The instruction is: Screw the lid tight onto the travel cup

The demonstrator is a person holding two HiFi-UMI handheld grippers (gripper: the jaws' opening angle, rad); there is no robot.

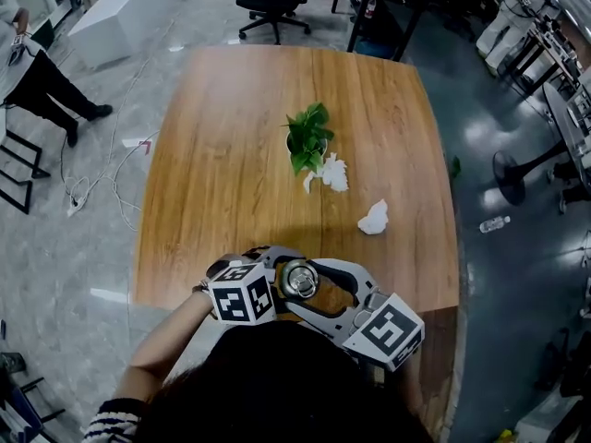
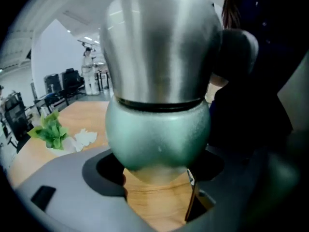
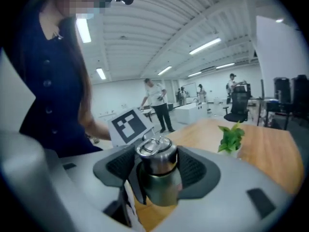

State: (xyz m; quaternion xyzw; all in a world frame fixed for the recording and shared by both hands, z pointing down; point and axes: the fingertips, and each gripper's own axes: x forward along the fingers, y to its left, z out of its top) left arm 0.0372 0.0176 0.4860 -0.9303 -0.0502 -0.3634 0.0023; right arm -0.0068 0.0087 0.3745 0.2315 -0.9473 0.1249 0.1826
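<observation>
Standing near the six o'clock edge of the wooden table (image 1: 231,155), the green travel cup (image 1: 300,280) carries its steel lid (image 3: 155,153). The left gripper (image 2: 159,178) is clenched around the cup's rounded green body. The right gripper (image 3: 157,173) is clamped with its dark pads (image 3: 195,170) pressing on the lid. A small potted plant (image 1: 307,137) sits at twelve o'clock from the cup, with a crumpled tissue (image 1: 374,218) at two o'clock.
</observation>
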